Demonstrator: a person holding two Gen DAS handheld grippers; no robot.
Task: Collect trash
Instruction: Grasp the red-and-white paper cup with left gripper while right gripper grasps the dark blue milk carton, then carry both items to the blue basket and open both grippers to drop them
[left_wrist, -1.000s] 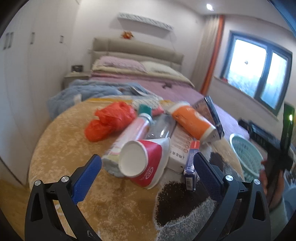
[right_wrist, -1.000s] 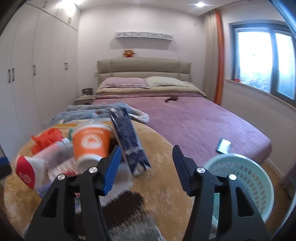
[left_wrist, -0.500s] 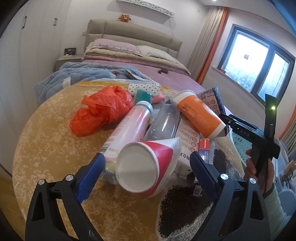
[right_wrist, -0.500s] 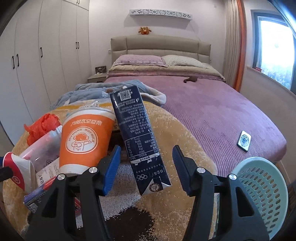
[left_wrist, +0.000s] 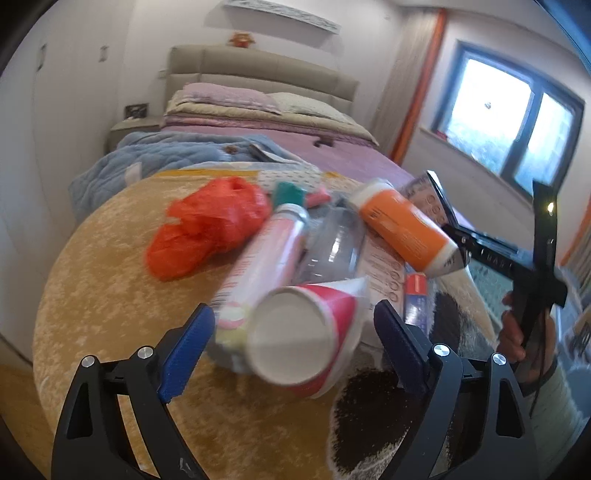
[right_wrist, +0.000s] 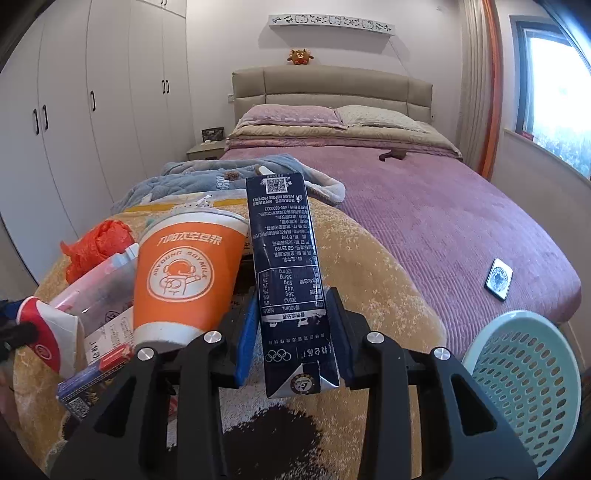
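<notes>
The right gripper (right_wrist: 293, 328) has its blue pads pressed against both sides of the dark blue milk carton (right_wrist: 286, 273), which leans just right of the orange soy-milk cup (right_wrist: 184, 275) in the trash pile on the round yellow rug (right_wrist: 376, 280). The left gripper (left_wrist: 293, 328) is spread wide around the red-and-white paper cup (left_wrist: 306, 336), touching nothing. A pale green basket (right_wrist: 524, 387) sits at the near right.
</notes>
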